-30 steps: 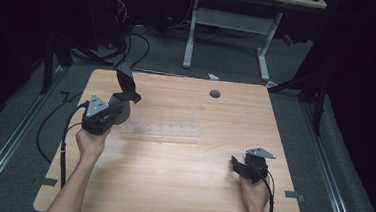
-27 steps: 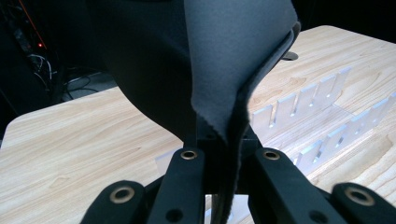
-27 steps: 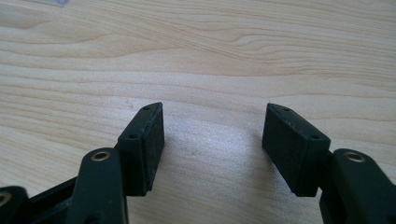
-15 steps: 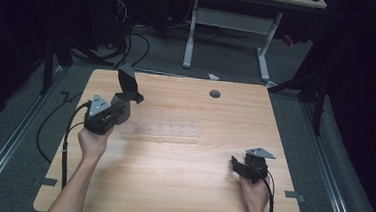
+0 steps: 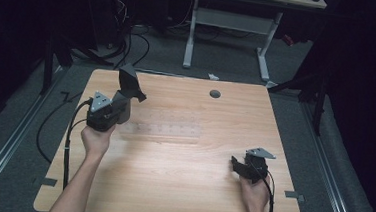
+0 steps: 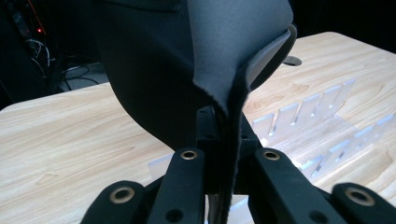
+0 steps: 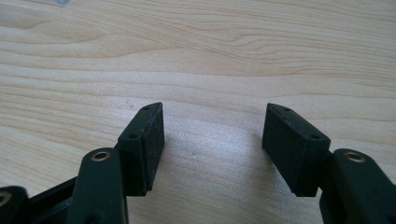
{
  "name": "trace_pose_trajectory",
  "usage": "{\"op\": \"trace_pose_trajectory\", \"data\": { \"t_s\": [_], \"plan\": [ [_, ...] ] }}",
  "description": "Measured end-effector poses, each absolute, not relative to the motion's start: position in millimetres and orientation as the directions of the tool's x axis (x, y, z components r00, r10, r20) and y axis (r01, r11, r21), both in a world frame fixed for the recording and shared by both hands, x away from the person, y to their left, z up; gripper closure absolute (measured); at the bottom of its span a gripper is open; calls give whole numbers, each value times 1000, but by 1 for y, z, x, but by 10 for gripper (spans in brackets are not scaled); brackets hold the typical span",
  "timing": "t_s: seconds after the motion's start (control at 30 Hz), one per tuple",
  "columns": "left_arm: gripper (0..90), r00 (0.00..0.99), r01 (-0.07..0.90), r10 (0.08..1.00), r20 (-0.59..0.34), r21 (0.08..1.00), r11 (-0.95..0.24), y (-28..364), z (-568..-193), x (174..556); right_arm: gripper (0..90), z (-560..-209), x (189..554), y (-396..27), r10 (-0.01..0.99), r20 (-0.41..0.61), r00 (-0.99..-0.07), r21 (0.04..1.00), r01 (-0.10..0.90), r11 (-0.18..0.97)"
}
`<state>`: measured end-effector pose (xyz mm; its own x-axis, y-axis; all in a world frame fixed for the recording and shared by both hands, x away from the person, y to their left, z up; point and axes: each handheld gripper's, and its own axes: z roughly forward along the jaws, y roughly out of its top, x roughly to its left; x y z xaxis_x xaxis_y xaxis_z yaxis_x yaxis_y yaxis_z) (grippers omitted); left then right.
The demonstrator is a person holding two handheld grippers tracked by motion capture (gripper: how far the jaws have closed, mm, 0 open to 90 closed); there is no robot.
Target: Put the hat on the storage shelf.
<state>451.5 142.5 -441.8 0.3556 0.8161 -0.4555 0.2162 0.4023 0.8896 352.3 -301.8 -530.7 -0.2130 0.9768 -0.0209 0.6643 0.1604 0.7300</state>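
Near the bottom of the high view, the person's right gripper point(image 5: 245, 169) is resting low on the wooden table point(image 5: 180, 185) at the lower right of the frame, and in its own view its jaws are standing well apart with nothing but bare wood grain between them. At the left of the frame, the left gripper point(image 5: 121, 101) is being held above the table's upper left part, its jaws pinched together on a dark piece of fabric point(image 6: 224, 60) that is standing up from the grip; in the left gripper view the cloth is flaring out above the jaws with a raw edge running down into them.

The grip is looking narrow, taking just the lower edge of the fabric, so a quick swing or a tug could probably be pulling the cloth free and dropping it. Just beside it, a clear plastic divider rack point(image 5: 167, 130) is lying flat on the wood, hard to see, and a low pass could be knocking it.

Farther back, a round grommet hole point(image 5: 215, 94) is sitting near the table's far edge; beyond that, cables point(image 5: 130, 42) are trailing over grey floor beneath a white desk frame point(image 5: 232, 24) in a dark room
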Motion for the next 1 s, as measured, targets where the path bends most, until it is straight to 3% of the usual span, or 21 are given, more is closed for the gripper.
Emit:
{"op": "trace_pose_trajectory", "data": {
  "t_s": [0.47,0.63,1.0],
  "plan": [
    [862,361,217,821,-442,896,387,134,-443,448,392,-531,352,-302,977,-21,-213,730,664,161],
    [862,338,234,809,-480,876,422,136,-442,452,392,-531,352,-302,977,-21,-213,730,664,161],
    [861,338,232,829,-446,893,386,137,-459,450,390,-531,352,-302,977,-21,-214,730,664,161]
  ]
}}
